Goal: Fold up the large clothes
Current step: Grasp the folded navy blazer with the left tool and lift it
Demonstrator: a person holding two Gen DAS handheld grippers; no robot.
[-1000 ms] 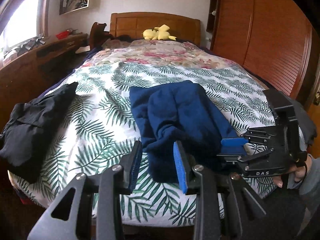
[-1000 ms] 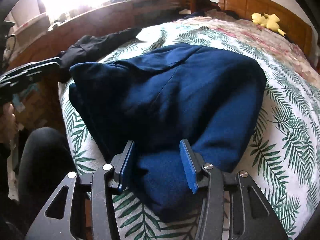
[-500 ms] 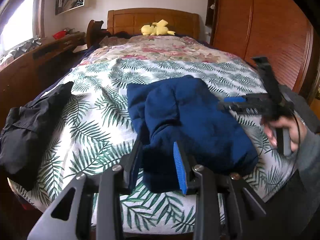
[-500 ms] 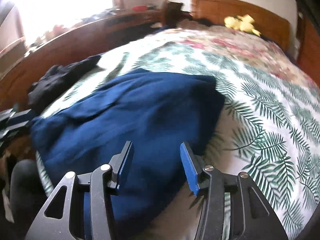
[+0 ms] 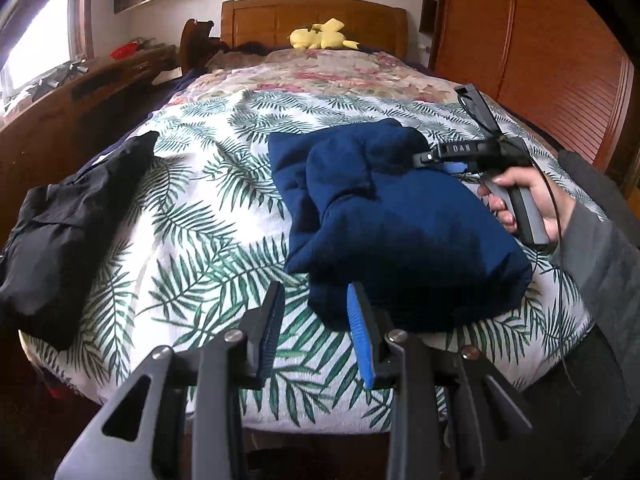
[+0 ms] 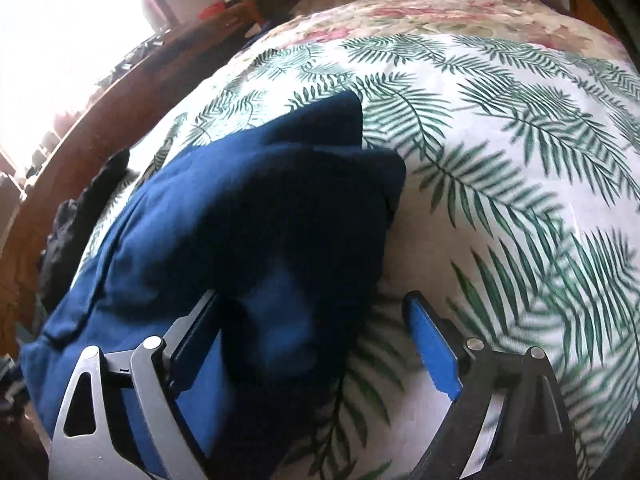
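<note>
**A:** Where is the clothing?

**B:** A navy blue garment (image 5: 384, 216) lies bunched and partly folded on a bed (image 5: 192, 216) covered in a white spread with green fern leaves. It sits toward the near end of the bed, right of centre in the left wrist view. A black garment (image 5: 68, 216) lies apart from it, near the bed's left edge.

**A:** And the two grippers?

**B:** The left gripper (image 5: 316, 320) hangs over the foot of the bed, its blue-padded fingers spread with nothing between them, just short of the navy garment's near edge. The right gripper (image 6: 316, 340) is spread wide too. Its left finger (image 6: 196, 332) is over the navy cloth, the right finger (image 6: 432, 344) over bare bedspread, with the garment's edge lying in the gap. Whether the pads touch the cloth I cannot tell; that part is blurred.

**A:** Is the person visible?

**B:** Only a hand (image 5: 528, 200) in a grey sleeve, gripping the right tool's handle above the garment's right side.

**A:** Anything else?

**B:** A yellow plush toy (image 5: 320, 36) rests by the wooden headboard (image 5: 312, 16)
</note>
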